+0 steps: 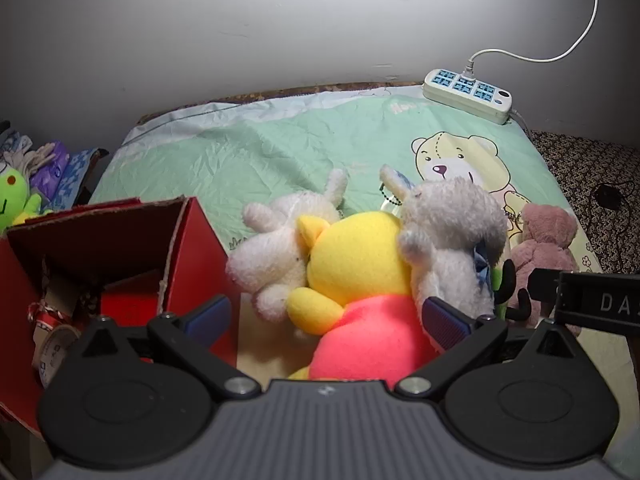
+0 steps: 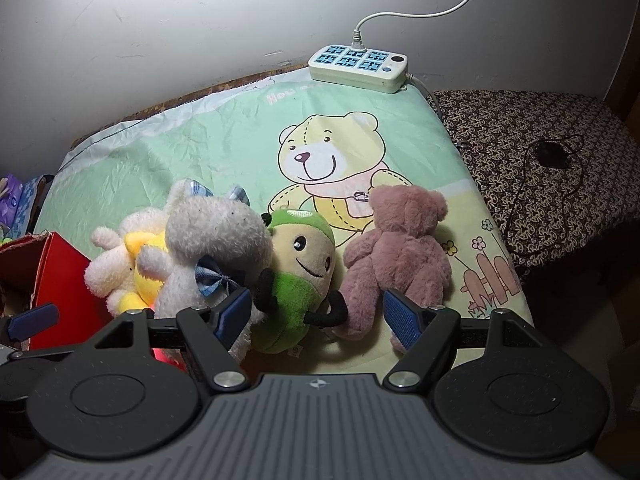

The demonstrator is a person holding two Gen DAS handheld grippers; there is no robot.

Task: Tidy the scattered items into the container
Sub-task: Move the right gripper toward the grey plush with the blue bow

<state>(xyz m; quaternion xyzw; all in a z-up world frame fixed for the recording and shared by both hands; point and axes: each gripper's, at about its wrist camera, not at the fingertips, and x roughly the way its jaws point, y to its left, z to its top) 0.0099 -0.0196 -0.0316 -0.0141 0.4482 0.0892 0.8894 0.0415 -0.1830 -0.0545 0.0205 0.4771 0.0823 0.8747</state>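
Several plush toys lie on a green bear-print mat (image 1: 240,152). My left gripper (image 1: 326,316) is open, its pads on either side of the yellow bear in a pink shirt (image 1: 360,280). A white plush (image 1: 276,256) lies to its left and a grey plush (image 1: 448,240) to its right. The red cardboard box (image 1: 192,256) stands open at the left. My right gripper (image 2: 318,316) is open around the green-hooded plush (image 2: 298,272). A pink teddy bear (image 2: 400,248) lies to its right, one leg by the right pad. The grey plush (image 2: 216,248) touches the left pad.
A white power strip (image 2: 358,63) with its cable sits at the mat's far edge by the wall. A patterned cloth (image 2: 540,152) with a black cord lies to the right. Beyond the box sit a green toy (image 1: 16,196) and packets. The box holds a ribboned item (image 1: 52,320).
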